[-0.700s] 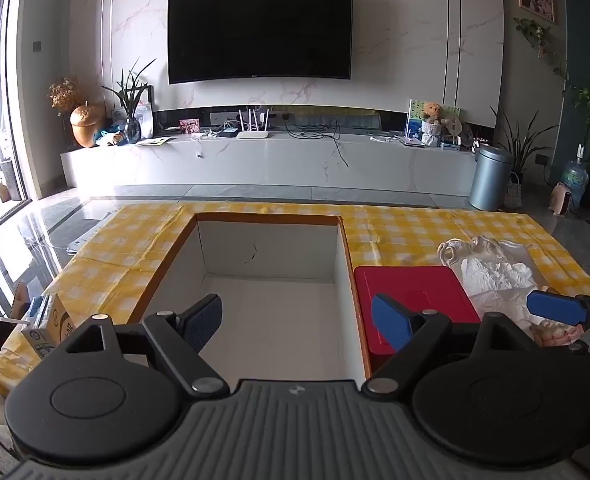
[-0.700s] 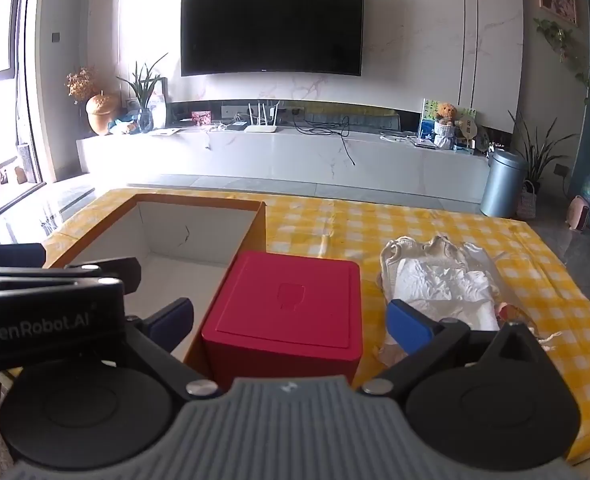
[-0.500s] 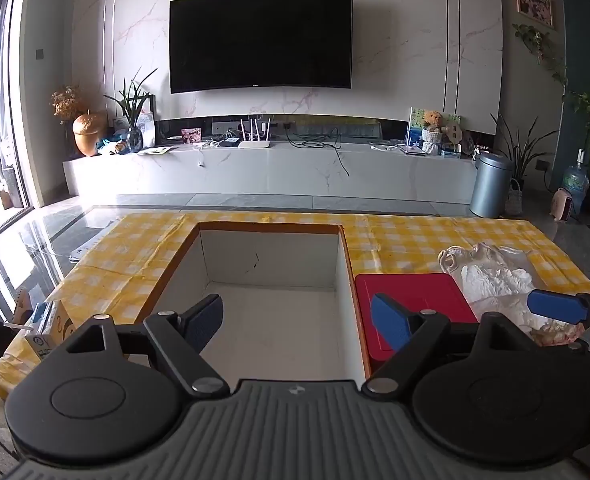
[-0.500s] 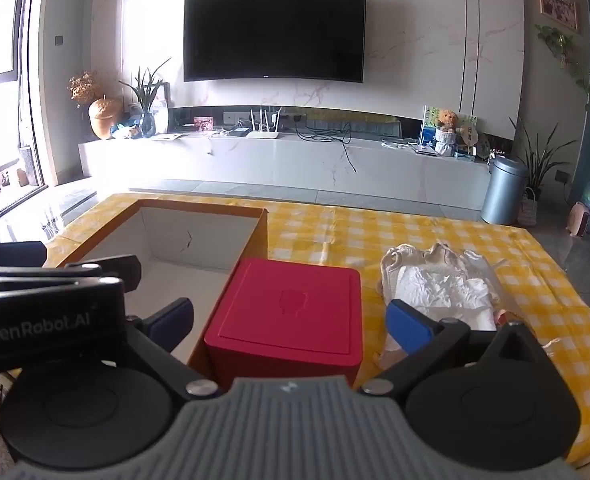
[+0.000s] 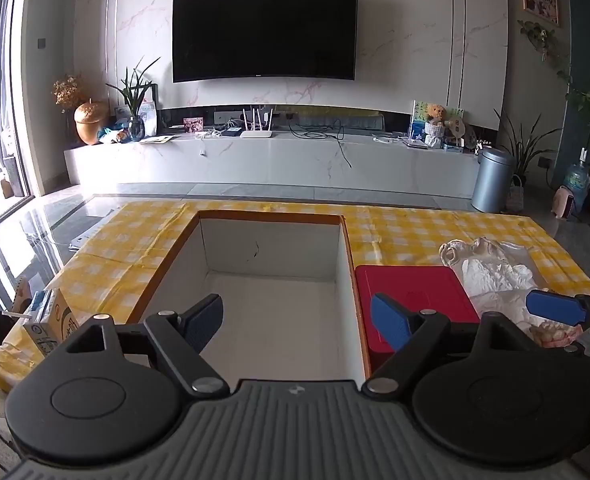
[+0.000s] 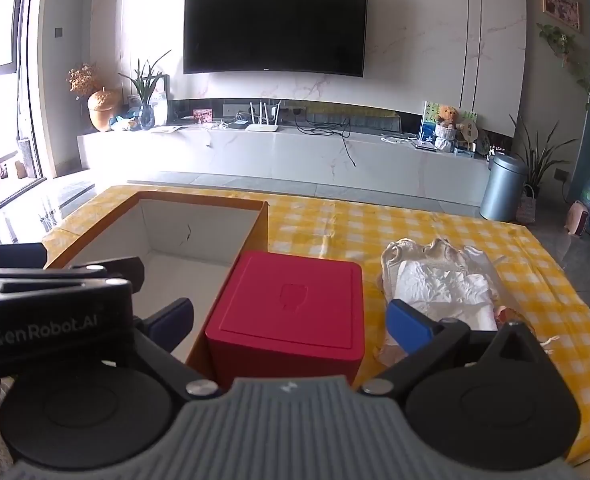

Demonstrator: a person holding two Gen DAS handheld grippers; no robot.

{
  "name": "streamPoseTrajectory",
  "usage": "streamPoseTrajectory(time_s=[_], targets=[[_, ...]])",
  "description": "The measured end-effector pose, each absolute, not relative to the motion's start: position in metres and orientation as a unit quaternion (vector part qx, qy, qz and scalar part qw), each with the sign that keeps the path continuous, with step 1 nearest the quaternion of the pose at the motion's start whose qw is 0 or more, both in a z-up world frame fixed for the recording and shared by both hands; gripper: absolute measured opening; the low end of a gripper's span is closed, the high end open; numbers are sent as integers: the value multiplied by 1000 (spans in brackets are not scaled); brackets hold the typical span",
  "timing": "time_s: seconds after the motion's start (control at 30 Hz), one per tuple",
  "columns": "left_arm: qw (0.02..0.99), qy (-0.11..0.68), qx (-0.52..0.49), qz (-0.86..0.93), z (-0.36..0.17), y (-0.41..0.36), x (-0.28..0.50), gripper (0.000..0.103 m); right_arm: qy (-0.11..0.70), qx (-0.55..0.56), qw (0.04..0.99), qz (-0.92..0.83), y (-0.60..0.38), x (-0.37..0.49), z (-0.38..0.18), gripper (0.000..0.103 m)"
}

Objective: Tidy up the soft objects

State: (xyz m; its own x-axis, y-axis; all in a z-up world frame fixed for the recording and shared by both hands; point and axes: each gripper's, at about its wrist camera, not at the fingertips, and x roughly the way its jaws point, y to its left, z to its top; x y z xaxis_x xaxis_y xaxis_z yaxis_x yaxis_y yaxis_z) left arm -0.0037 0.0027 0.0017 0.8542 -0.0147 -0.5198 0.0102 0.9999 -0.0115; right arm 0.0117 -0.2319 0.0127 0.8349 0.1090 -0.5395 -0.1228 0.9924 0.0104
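White, crumpled cloth garment (image 6: 443, 284) on checked tablecloth (image 6: 335, 224), right of red box (image 6: 291, 304) — limp, light, best pinched at a bunched fold; left gripper (image 5: 297, 316) and right gripper (image 6: 291, 318) both agape, empty

tablecloth (image 6: 375, 224): we see yellow-and-white check across the whole table
open box (image 5: 271, 216): we read an orange-brown rim, white walls and floor inside
small box (image 6: 291, 308): solid red, at 3 o'clock of the open box
crumpled cloth (image 6: 443, 280): white to cream, at 3 o'clock of the small box
left gripper (image 5: 295, 320): blue pads on black arms, grey ribbed body
right gripper (image 6: 291, 328): we get the same blue, black and grey
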Motion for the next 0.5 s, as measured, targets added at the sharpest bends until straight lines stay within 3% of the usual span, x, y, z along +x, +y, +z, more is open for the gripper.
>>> streamPoseTrajectory(time_s=[0.5], targets=[[961,276,-9,-3,1,3,-3,98,285,-15,956,62,-232,13,11,100]])
